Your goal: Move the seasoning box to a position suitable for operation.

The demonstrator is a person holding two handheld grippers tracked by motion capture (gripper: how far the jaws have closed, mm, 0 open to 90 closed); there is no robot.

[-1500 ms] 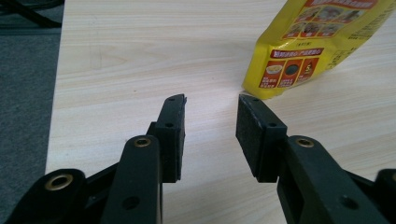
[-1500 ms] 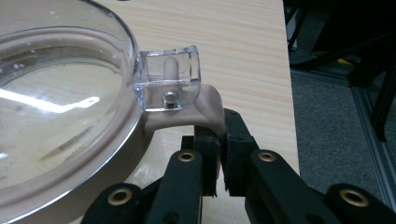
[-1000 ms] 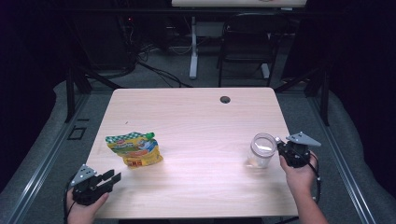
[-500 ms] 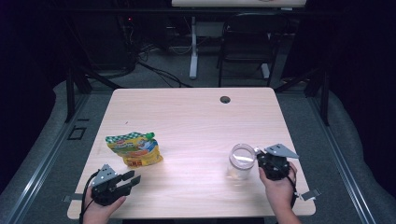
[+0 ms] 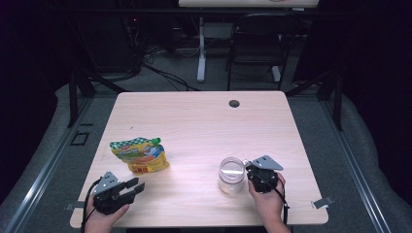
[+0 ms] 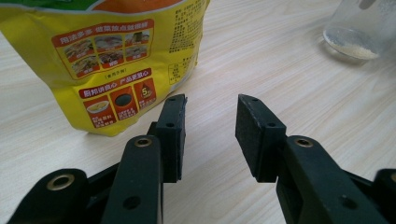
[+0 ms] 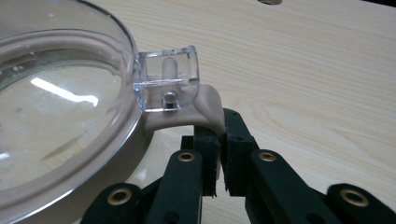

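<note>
Since the earlier frame, right gripper has carried the clear jar leftward and nearer the table's front edge; jaws clamped on the jar's beige lid tab. Left gripper has edged inward, jaws apart, empty, just short of the yellow pouch. Pouch back panel carries small Chinese print, not legible here. Light wood table, cable hole; dark room, chair behind.

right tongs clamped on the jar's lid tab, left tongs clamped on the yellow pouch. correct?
Half right. The right tongs are shut on the beige tab of the jar lid. The left tongs hold nothing: the left gripper view shows them open, short of the yellow pouch, with bare table between the jaws.
</note>
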